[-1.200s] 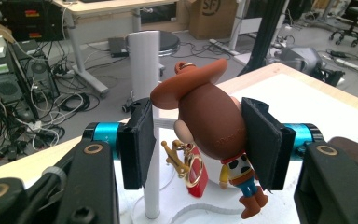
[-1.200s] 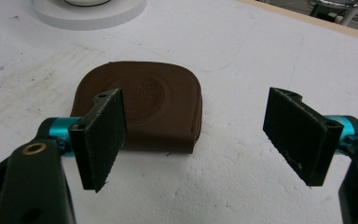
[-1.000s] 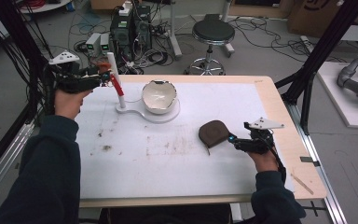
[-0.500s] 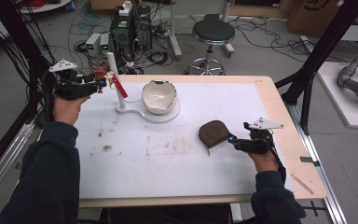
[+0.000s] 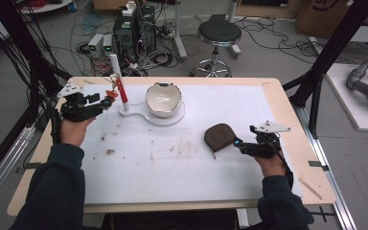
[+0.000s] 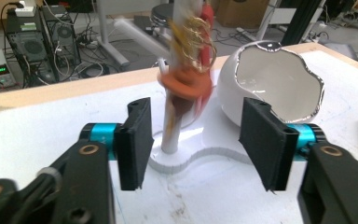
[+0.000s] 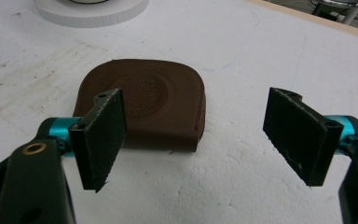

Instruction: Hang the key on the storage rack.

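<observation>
The left gripper has drawn back from the white post over the past second, and its jaws now stand wide apart and empty. The red-handled keys hang on the post, blurred in the left gripper view as if swinging, which suggests they have just been let go and the hanging step is done or close to it. Seen along that gripper's jaws, the keys sit just ahead and above, roughly on its midline and clear of both pads; the white stand spreads at the foot of the post, and the white bowl rises beyond the jaw on the right of that view.

The right gripper has kept its place, jaws spread wide and holding nothing. The brown leather pouch lies flat on the white table cover just past the fingertips, off-centre toward the jaw on the left of its view, untouched.
</observation>
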`<state>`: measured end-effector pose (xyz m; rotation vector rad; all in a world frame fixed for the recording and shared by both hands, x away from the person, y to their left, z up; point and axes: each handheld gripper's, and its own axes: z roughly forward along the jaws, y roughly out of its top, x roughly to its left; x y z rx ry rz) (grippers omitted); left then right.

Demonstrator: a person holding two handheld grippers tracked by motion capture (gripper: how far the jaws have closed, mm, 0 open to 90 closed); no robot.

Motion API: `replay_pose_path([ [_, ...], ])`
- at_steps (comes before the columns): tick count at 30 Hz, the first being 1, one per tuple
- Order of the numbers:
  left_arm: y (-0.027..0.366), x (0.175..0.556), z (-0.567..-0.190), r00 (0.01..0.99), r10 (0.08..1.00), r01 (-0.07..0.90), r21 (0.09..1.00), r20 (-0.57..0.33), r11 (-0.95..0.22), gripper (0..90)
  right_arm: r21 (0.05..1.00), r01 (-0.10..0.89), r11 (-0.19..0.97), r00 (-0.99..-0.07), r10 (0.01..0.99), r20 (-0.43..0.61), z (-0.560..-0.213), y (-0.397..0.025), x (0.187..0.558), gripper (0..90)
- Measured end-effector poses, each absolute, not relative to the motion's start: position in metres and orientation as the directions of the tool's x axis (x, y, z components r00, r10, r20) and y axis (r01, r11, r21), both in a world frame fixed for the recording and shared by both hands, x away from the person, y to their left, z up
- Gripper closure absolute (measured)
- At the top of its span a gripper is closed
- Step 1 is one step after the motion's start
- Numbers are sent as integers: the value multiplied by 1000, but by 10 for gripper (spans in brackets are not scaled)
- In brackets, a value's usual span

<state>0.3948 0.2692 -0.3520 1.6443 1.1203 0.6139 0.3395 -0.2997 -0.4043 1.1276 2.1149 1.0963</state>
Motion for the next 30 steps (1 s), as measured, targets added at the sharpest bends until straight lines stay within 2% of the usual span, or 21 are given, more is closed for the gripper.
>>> replay_pose_path([
  [5, 270, 381, -367, 427, 892, 375, 927, -148, -25, 382, 832, 443, 334, -533, 844, -56, -405, -300, 339, 216],
  [6, 270, 377, -371, 419, 896, 369, 929, -144, -23, 336, 832, 443, 335, -533, 844, -55, -405, -299, 339, 216],
  [7, 269, 373, -374, 406, 904, 358, 934, -135, -21, 336, 832, 443, 335, -533, 844, -55, -405, -299, 339, 216],
  [8, 267, 364, -382, 387, 914, 336, 942, -124, -15, 259, 832, 444, 332, -531, 846, -55, -405, -299, 340, 216],
  [9, 265, 359, -387, 389, 913, 325, 945, -120, -15, 225, 831, 444, 334, -533, 844, -55, -405, -299, 340, 216],
  [10, 263, 353, -395, 402, 908, 310, 951, -118, -14, 217, 829, 445, 338, -536, 842, -56, -405, -299, 341, 216],
  [14, 258, 340, -413, 440, 893, 283, 958, -96, -36, 206, 828, 450, 334, -530, 846, -54, -405, -296, 343, 216],
  [19, 256, 334, -408, 459, 885, 241, 969, -74, -44, 199, 828, 451, 333, -525, 849, -55, -406, -296, 344, 216],
  [30, 253, 331, -411, 460, 886, 252, 966, -63, -62, 212, 829, 459, 320, -523, 851, -38, -408, -298, 346, 215],
])
